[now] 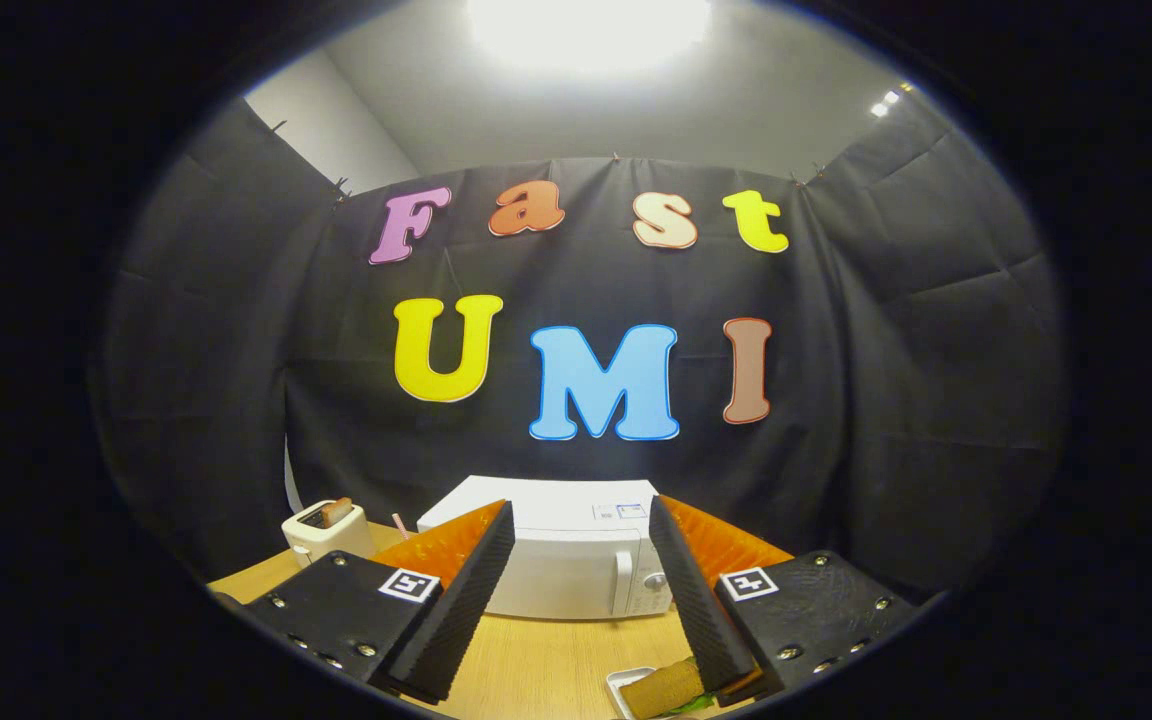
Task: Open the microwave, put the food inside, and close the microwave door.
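Two fingers of the tongs (576,560) are seen spread wide, nothing gripped or touched between them. One white microwave (561,560) is seen beyond the fingers, framed in the gap between their tips, its door shut and its handle (623,582) and knob (654,580) at its right side. It is set on a wooden table (536,665) against the black cloth wall (886,400). One small white tray (626,685) is placed close in, just inside the right finger and partly hidden by it, well apart from the microwave. One piece of food, a sandwich (666,688) with brown bread and a bit of green, is laid on that tray. One white toaster (326,530) is seen left of the microwave, near it but apart, with one slice of toast (336,511) stuck up from its slot. Something thin and pinkish (400,525) is glimpsed between toaster and microwave, too small to tell. Bare tabletop is left between tray and microwave door.
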Demonstrator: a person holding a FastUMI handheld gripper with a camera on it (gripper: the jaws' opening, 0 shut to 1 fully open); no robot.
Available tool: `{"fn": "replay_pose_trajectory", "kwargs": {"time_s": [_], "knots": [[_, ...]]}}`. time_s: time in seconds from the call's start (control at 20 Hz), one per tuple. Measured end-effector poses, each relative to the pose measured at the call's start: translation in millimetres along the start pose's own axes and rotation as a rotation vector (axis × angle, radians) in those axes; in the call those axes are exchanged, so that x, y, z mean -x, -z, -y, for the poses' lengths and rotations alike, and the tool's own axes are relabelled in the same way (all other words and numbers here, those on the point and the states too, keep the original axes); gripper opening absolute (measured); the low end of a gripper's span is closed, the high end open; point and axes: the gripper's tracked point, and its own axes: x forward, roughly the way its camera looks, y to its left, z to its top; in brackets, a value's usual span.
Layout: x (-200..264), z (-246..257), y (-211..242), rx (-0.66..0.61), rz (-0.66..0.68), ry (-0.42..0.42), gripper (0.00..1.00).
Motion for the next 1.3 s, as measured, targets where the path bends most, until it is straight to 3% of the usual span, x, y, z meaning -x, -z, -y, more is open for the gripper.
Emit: {"fn": "replay_pose_trajectory", "kwargs": {"time_s": [0.3, 0.6, 1.3], "knots": [[-9.6, 1.8, 0.4, 0.049, 0.073, -0.017, 0.87], [-37.8, 2.3, 27.6, -0.013, 0.044, -0.065, 0.87], [-138.1, 44.0, 144.3, -0.108, -0.092, 0.029, 0.87]]}}
